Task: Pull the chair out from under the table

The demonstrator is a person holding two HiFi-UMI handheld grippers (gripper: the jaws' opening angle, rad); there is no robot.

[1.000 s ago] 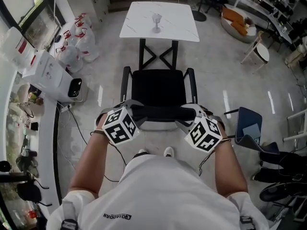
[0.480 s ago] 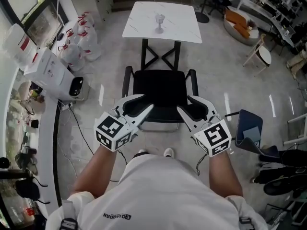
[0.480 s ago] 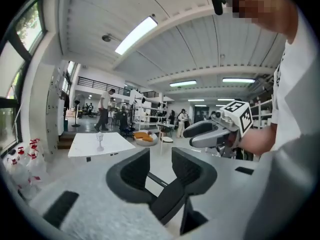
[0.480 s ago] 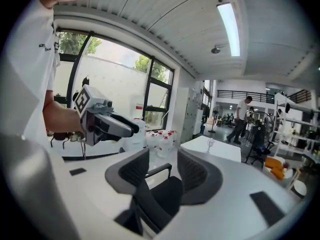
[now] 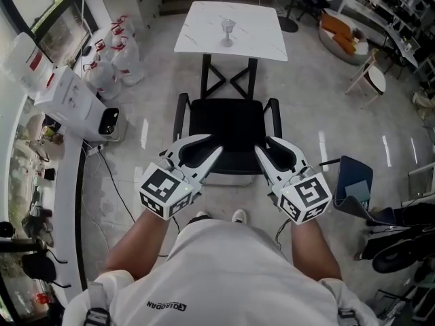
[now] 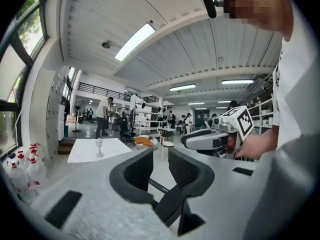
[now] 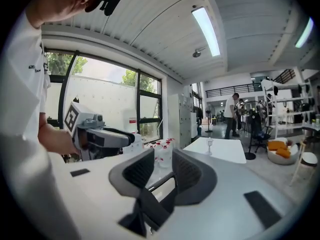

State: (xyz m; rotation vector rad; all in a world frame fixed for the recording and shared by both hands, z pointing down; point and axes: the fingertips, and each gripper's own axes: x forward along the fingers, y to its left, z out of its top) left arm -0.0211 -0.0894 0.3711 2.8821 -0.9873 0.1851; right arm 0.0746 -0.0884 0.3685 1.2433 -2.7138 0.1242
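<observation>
The black chair point(image 5: 228, 124) stands drawn back from the white marble table point(image 5: 204, 36), its backrest toward me. My left gripper point(image 5: 213, 144) and right gripper point(image 5: 262, 145) hover side by side above the backrest, pointing forward, apart from the chair. Both pairs of jaws are closing with nothing between them. In the left gripper view the pads point(image 6: 137, 169) face each other across an empty gap, and the right gripper point(image 6: 210, 139) shows beyond. The right gripper view shows the same empty gap, with the left gripper point(image 7: 100, 136) beside it.
A stemmed glass point(image 5: 228, 31) stands on the table. White boxes point(image 5: 68, 100) and bags point(image 5: 112, 56) line the left wall, with a cable point(image 5: 119, 189) on the floor. A blue seat point(image 5: 350, 178) stands at the right; a round stool point(image 5: 370, 73) and an orange sofa point(image 5: 333, 26) are farther back.
Both grippers have come up off the chair's backrest, where they rested a second ago, and rolled over. Their jaws now stand narrower. The chair has stayed put.
</observation>
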